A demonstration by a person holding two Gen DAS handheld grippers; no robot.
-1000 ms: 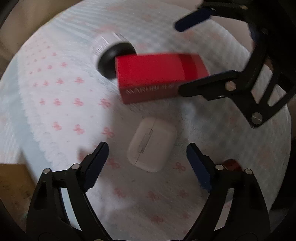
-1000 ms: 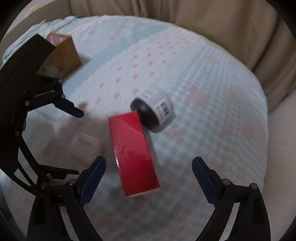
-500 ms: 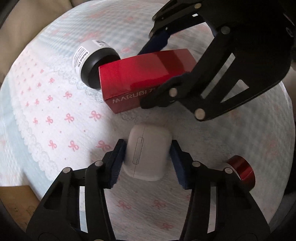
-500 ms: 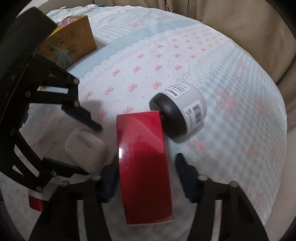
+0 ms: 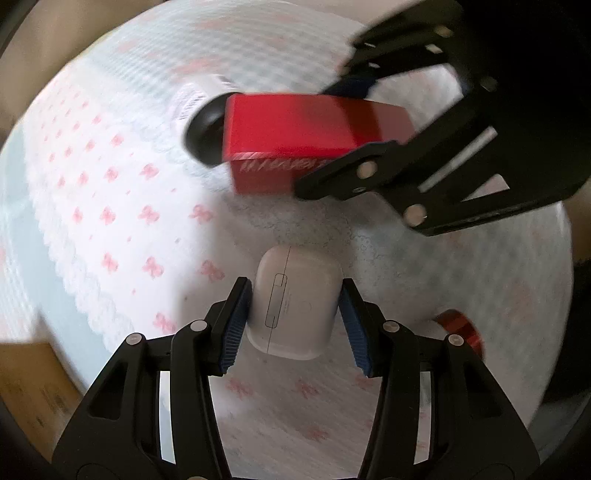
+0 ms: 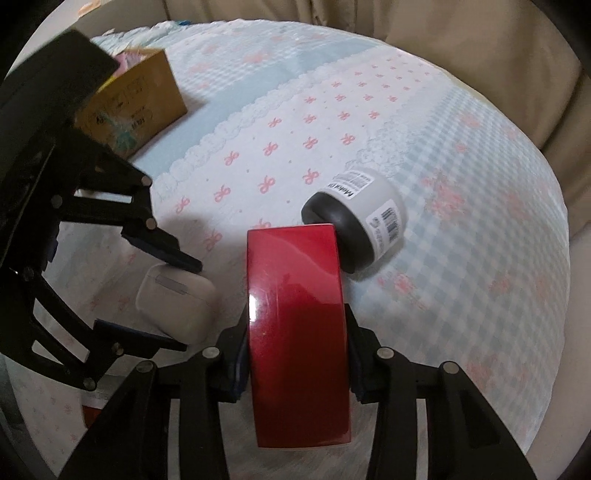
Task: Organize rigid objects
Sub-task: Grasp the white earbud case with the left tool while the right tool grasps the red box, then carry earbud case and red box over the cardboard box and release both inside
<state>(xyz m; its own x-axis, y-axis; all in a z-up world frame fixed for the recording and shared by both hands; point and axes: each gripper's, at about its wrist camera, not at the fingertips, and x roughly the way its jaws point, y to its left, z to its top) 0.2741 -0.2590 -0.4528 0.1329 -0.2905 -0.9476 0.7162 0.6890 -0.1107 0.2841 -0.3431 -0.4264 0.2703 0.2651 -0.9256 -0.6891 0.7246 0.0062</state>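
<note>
My left gripper [image 5: 293, 325] is shut on a white earbud case [image 5: 293, 314], which also shows in the right wrist view [image 6: 177, 299]. My right gripper [image 6: 297, 354] is shut on a glossy red box [image 6: 297, 321], also visible from the left wrist [image 5: 306, 136] and lifted slightly off the cloth. A grey jar with a black lid [image 6: 360, 225] lies on its side just beyond the red box, touching or nearly touching it.
A bow-patterned cloth [image 6: 314, 122] covers the round surface. A cardboard box [image 6: 136, 99] stands at the far left. A small red round cap [image 5: 460, 326] lies to the right of my left gripper. Beige cushions [image 6: 461, 33] ring the far edge.
Both grippers closed: the left on the earbud case, the right on the red box. The red box has risen and shifted a little; the jar stays beside it.
</note>
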